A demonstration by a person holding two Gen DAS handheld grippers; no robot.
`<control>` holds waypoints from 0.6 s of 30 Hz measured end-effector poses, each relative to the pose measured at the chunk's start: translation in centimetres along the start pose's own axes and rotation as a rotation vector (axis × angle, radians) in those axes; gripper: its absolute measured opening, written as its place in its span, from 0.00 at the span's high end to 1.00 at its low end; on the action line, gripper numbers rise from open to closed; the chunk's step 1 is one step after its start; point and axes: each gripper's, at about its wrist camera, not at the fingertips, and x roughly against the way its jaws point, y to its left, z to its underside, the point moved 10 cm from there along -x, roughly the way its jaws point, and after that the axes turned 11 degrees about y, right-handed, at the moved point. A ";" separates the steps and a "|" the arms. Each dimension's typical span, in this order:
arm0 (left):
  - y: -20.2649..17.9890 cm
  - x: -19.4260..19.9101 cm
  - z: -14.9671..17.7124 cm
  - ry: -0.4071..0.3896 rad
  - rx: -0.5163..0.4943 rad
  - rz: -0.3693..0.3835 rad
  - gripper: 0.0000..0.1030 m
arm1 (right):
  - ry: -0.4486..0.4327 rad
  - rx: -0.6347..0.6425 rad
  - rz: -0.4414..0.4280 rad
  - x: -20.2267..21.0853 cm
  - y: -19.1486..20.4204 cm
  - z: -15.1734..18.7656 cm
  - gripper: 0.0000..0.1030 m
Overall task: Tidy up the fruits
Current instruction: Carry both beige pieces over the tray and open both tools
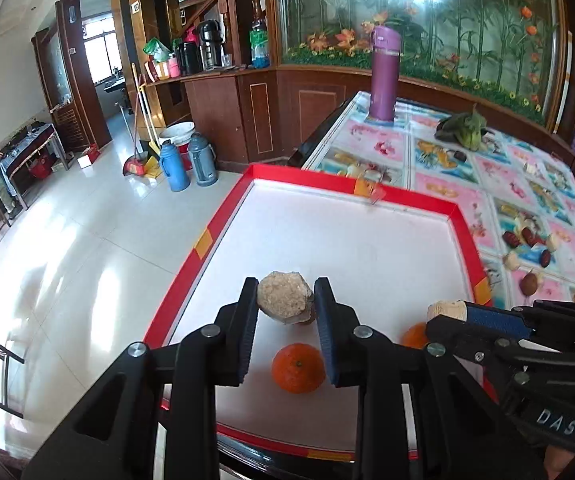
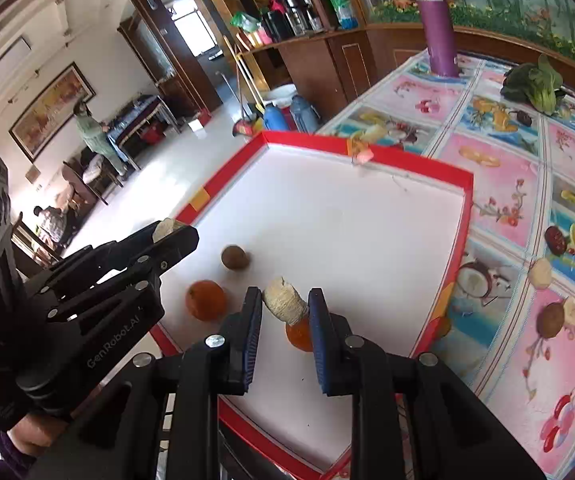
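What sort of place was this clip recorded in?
Most likely a lived-in home, in a dining or living area. A table with a fruit-print cover holds a purple flask, thermos jugs and a broom stand on the tiled floor, and wooden cabinets line the wall.

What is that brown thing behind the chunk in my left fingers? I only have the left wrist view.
Observer: A round brown fruit lying on the tray, well clear of the pale chunk in the left gripper.
Operator: Is the right gripper really gripping its piece?
Observer: Yes. The right gripper has both fingers pressed against the pale piece.
Operator: And the half-hidden orange by it?
Observer: That second orange sits on the tray directly under the pale piece.
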 end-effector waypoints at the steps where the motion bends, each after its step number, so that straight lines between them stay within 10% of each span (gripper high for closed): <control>1: 0.0 -0.3 0.2 0.006 0.002 -0.001 0.71 | 0.013 -0.002 0.016 -0.5 -0.1 0.2 0.78; 18: 1.5 -2.9 1.0 0.071 0.013 -0.042 0.71 | -0.045 0.038 0.139 -1.0 -0.6 -1.9 0.78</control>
